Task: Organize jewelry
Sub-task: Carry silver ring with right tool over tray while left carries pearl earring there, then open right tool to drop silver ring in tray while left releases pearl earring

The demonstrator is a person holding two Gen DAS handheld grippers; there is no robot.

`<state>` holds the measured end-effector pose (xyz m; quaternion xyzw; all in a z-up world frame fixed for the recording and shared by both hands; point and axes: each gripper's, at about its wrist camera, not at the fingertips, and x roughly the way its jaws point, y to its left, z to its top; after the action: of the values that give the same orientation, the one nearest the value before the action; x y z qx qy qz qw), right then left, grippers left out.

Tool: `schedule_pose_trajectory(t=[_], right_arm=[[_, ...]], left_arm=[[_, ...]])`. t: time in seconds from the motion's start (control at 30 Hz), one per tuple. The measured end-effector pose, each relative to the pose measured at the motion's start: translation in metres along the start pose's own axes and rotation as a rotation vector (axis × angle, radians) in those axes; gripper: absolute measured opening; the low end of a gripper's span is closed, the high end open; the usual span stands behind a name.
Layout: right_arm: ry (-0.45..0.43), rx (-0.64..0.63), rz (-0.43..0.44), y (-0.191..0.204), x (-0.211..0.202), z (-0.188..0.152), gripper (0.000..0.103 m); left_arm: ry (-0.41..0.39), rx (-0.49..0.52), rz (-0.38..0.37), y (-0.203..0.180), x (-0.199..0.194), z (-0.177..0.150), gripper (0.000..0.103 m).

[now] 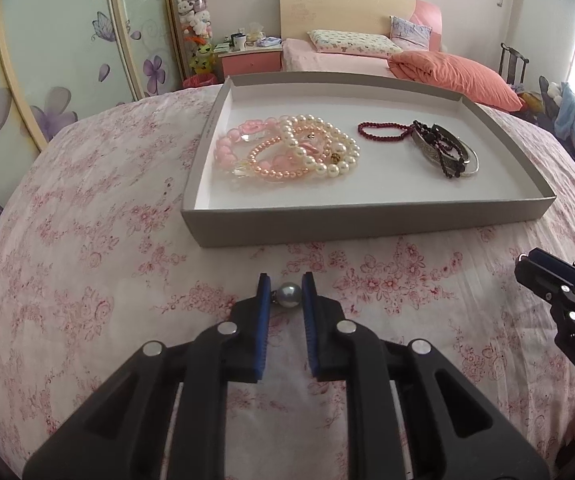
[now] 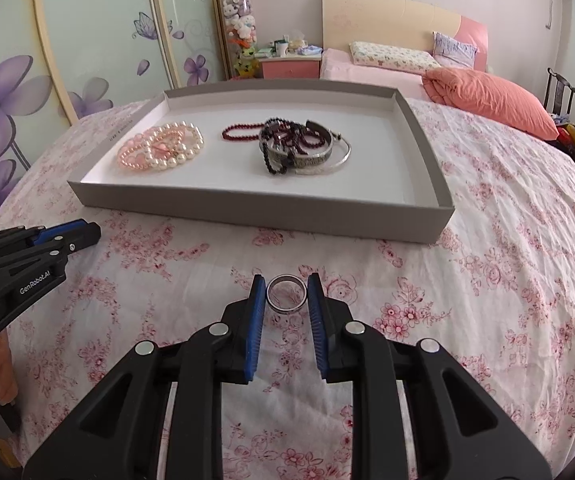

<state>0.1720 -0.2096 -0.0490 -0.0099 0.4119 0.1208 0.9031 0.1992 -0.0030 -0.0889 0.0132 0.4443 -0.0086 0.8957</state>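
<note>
My left gripper is shut on a grey pearl piece with a small metal part, just above the floral cloth. My right gripper is shut on a silver ring, held between its blue pads. A shallow grey box tray lies ahead. Its left side holds pink and white pearl bracelets. Its middle holds a dark red bead bracelet and silver bangles with black beads. The tray also shows in the right wrist view.
The tray rests on a table covered by a pink floral cloth. Behind are a bed with an orange pillow, a pink nightstand and wardrobe doors. The left gripper shows at the left of the right wrist view.
</note>
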Motion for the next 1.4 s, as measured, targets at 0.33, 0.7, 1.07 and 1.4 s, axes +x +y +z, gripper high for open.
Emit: schedule_pose_trajectory(t=[0.33, 0.7, 1.07, 1.4], right_arm=[[-0.216, -0.012, 0.012, 0.01, -0.044, 0.022, 0.023], [-0.46, -0.034, -0.019, 0.019, -0.078, 0.045, 0.023], [-0.455, -0.011, -0.024, 0.014, -0.055, 0.067, 0.023], [-0.418, -0.008, -0.026, 0.01, -0.029, 0.08, 0.023]], left_arm=[[-0.14, -0.037, -0.001, 0.008, -0.037, 0.01, 0.016], [-0.373, -0.006, 0.014, -0.008, -0.078, 0.035, 0.016], [-0.37, -0.016, 0.004, -0.012, -0.057, 0.06, 0.016], [-0.347, 0.001, -0.016, -0.017, -0.034, 0.078, 0.016]])
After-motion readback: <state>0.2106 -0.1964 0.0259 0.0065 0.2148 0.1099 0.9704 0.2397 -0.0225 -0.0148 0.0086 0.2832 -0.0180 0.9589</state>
